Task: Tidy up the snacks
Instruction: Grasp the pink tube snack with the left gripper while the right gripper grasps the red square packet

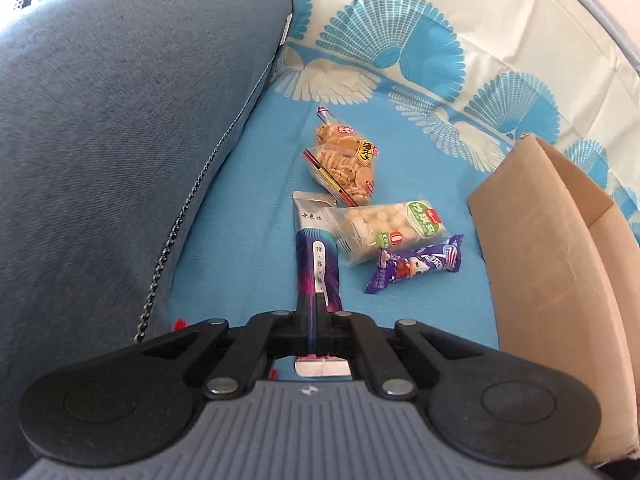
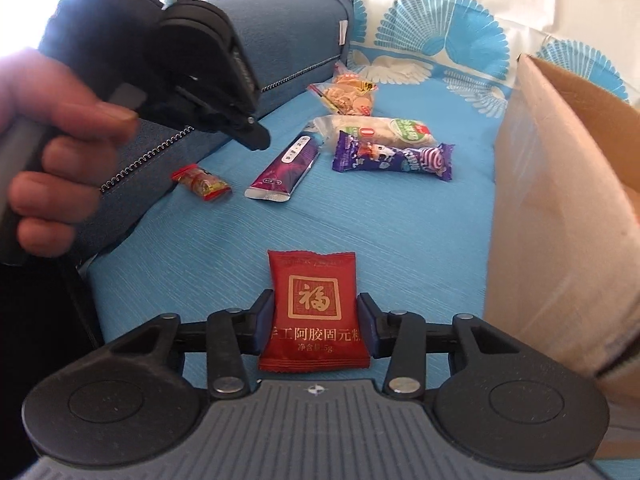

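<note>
The right tool (image 2: 316, 320) squeezes a red packet (image 2: 314, 312) at the couch's front edge — beside the box (image 2: 560, 200). The left tool (image 1: 314, 312) looks shut, above the purple stick (image 1: 318, 264).

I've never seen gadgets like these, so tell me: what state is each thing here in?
left gripper: jaws shut, empty, above the purple stick pack.
right gripper: jaws shut on the red packet.
cardboard box: open.
biscuit bag: sealed, lying flat.
green-label bar: sealed, overlapping the purple stick pack's far end.
purple candy: wrapped, lying loose.
small red snack: wrapped, beside the cushion.
</note>
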A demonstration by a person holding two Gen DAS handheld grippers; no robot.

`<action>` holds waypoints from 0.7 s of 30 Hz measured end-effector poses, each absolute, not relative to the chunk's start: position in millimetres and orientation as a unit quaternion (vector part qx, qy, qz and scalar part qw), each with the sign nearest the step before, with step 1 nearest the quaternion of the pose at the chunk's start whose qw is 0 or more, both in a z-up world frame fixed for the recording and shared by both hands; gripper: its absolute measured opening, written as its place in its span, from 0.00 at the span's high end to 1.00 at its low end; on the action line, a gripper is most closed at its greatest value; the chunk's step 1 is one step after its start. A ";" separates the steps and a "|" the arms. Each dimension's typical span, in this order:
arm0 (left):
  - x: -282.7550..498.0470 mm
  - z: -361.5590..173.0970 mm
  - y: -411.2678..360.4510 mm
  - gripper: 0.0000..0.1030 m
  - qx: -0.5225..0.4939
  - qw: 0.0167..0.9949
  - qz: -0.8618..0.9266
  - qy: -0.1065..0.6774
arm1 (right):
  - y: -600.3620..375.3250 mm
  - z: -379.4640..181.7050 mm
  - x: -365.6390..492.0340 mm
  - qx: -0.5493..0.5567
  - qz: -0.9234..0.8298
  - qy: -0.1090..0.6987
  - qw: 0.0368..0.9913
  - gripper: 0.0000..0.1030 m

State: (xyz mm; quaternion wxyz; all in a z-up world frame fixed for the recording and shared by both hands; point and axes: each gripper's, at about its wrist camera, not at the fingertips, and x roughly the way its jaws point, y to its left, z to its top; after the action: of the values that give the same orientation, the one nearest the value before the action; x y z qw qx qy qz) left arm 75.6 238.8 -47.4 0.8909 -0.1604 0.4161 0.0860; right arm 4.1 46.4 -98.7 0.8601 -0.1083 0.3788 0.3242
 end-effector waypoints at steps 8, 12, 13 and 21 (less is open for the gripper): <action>89.3 -62.6 233.0 0.58 -0.158 0.896 0.101 0.402 | 39.5 -100.6 4.4 -0.102 0.305 0.395 0.861 0.51; 103.2 -75.3 221.3 0.42 -0.114 0.900 0.111 0.405 | 40.8 -103.7 7.3 -0.099 0.308 0.396 0.859 0.47; 105.8 -77.6 218.4 0.42 -0.104 0.901 0.113 0.406 | 41.5 -105.0 7.8 -0.100 0.307 0.399 0.858 0.47; 115.0 -90.6 195.2 0.55 -0.013 0.911 0.115 0.396 | 44.3 -107.0 6.9 -0.105 0.310 0.394 0.859 0.44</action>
State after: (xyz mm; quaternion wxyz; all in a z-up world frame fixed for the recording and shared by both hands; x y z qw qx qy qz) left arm 115.0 195.2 -90.6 0.9112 -0.0127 0.3956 0.1146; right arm 6.9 44.3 -107.0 0.8590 -0.1049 0.3939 0.3096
